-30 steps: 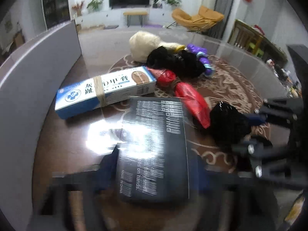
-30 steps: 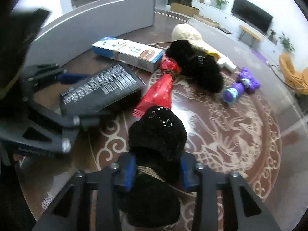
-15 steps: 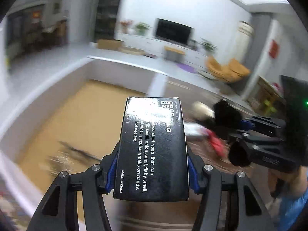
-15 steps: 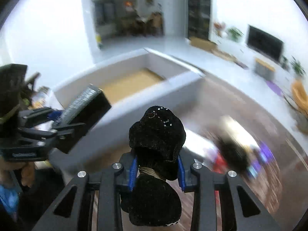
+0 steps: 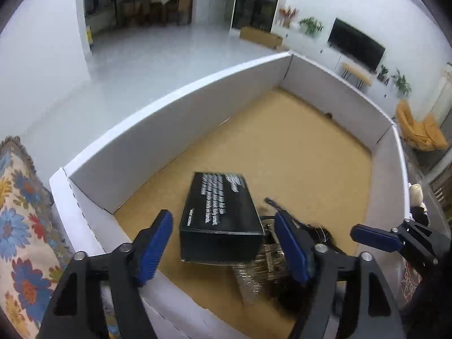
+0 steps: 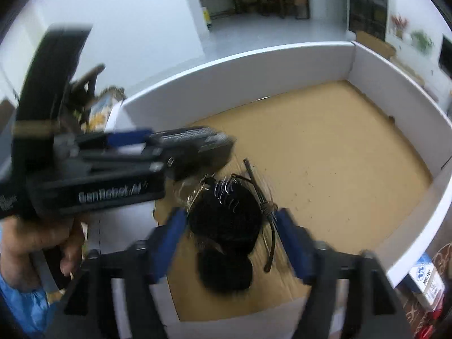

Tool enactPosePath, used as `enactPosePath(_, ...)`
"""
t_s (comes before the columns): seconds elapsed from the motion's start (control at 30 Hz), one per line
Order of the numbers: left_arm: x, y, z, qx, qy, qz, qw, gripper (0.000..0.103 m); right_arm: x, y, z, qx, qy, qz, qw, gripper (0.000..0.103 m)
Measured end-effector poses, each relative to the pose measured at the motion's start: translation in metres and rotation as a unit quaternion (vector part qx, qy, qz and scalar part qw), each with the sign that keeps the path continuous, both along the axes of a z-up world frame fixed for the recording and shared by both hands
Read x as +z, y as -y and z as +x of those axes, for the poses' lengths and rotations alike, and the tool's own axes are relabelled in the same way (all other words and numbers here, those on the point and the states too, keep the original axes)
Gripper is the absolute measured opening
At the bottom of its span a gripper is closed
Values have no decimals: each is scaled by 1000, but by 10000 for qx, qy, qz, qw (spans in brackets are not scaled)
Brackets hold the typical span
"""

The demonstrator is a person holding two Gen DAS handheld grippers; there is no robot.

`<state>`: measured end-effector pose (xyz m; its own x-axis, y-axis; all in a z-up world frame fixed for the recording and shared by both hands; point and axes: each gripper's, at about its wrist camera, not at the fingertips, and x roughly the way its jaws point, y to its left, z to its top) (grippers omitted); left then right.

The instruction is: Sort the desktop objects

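While poised over the white-walled cardboard box [image 5: 158,130], left gripper [image 5: 223,243] spread wide, blue pads [image 5: 154,243] clear of the black printed box [image 5: 220,212] on both sides, nothing clamped. Black printed box tilted, white lettering up, near end toward 6 o'clock, far end toward 12, apparently resting on or just above the brown floor at the near corner; contact with the floor hard to judge through the blur. Partly underneath it, toward 4 o'clock, a smeared bundle of wire-like strands [image 5: 262,265]. At 3 o'clock in the left wrist view, blue tip of the right gripper [image 5: 375,237] reaching in over the box's edge. From the right wrist camera: right gripper [image 6: 231,234] likewise parted wide, blue fingers [image 6: 172,240] standing off either side of the black fuzzy object [image 6: 223,231], touching neither side as far as visible. Fuzzy object lying on the brown floor near the 6 o'clock wall, a thin dark stick with a knotted tie [image 6: 267,209] just beside it toward 2 o'clock. At 9 o'clock, the blurred left gripper body held in a bare hand [image 6: 36,243], black printed box just ahead of it. Floral cloth [image 5: 19,226] outside the box at 8 o'clock in the left wrist view; a blue-and-white carton [image 6: 426,279] outside at 4 o'clock in the right wrist view.
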<state>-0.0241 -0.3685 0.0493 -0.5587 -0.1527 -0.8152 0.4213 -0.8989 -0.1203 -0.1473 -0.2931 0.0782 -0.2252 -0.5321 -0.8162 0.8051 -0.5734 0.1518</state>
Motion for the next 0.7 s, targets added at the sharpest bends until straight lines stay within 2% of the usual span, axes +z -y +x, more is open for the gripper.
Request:
enactPosePath(0.07,7,-10,8,6,-259,-51,9997,86,7,-11,10,-22,-338,-6,9994,85)
enactPosePath(0.17,19,-31,22,-89,-730,-172,9971,86,25,-45,34,-148,-1117,-82,9936,91)
enactPosePath(0.27,33,-67,34,-354,-1048,-228,9936,86,38,-100,51,-501,-1837,-192,9815,102)
enactPosePath(0.33,44,-98,46,-647,-1296,-171,9893,86,38,-148,66,-900,-2172,-230,9717,103)
enactPosePath(0.37,48,-113,38,-790,-1397,-119,9870,86,32,-174,71,-1145,-2246,-185,9675,103)
enactPosePath(0.47,60,-165,42,-1456,-1710,151,9743,88,13,-235,70,-1741,-2022,100,9637,103)
enactPosePath(0.57,65,-230,47,-2202,-1836,336,9574,99,-29,-306,70,-2457,-1447,529,9570,103)
enactPosePath(0.7,49,-307,48,-3085,-1668,586,9346,101,-70,-395,85,-3364,-1059,987,9305,103)
